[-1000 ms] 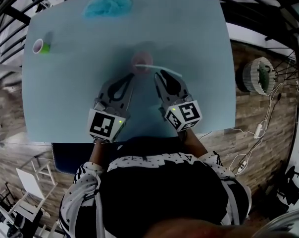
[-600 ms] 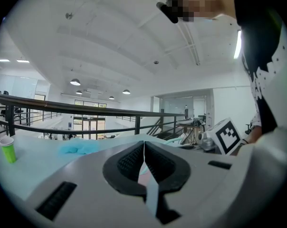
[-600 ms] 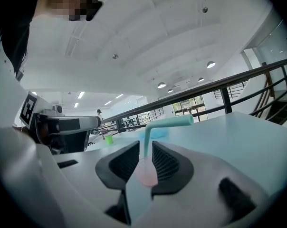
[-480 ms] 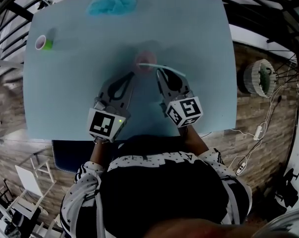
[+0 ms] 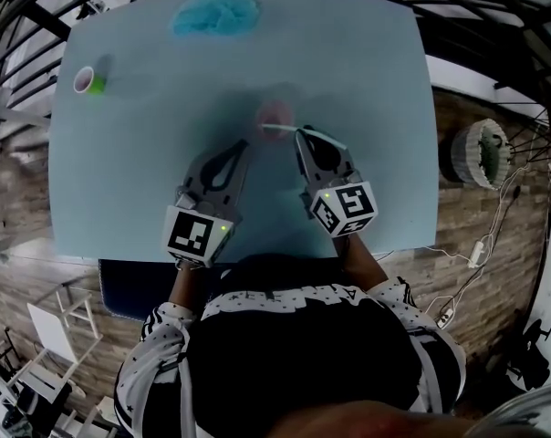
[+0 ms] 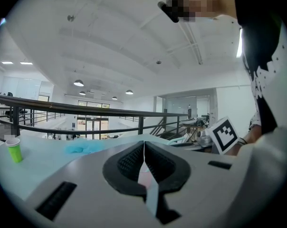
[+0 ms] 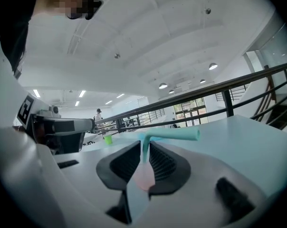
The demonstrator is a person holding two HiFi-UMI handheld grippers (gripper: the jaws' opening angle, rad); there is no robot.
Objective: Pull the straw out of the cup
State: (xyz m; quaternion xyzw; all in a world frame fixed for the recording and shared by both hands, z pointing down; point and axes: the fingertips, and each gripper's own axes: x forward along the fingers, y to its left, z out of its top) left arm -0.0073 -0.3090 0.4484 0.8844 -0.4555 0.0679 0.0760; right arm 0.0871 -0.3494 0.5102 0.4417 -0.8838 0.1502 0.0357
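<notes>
Pale blue surface (image 5: 120, 181) up on some kind of gallery, black railing (image 7: 227, 104) behind it. Closest to the person, the left gripper (image 5: 242, 146) sits with its jaws pinched together on nothing, tips near the cup but not touching it.

The right gripper (image 5: 300, 137) is the busy one. A second ago its tips were just short of the straw (image 5: 319, 138). Now they've slid up onto it and the jaws are narrow, clamped on the stem right below the bend.

The pink cup (image 5: 275, 113) is just past both sets of tips. As far as I can tell the straw's lower end is still down in it, so I'd call this grip done, pull not started. Next bit should just be lifting up and away, maybe with the left one steadying the cup since it looks light. Way at the back there's a small green cup (image 5: 91, 81) far left and a blue cloth (image 5: 216, 13).

Head view makes the grip hard to judge, the straw just crosses the tips. Right gripper view settles it: stem squeezed between the pads (image 7: 163, 164), bent top sticking out to the right. Left gripper view only shows a bit of pink through a thin slit.
</notes>
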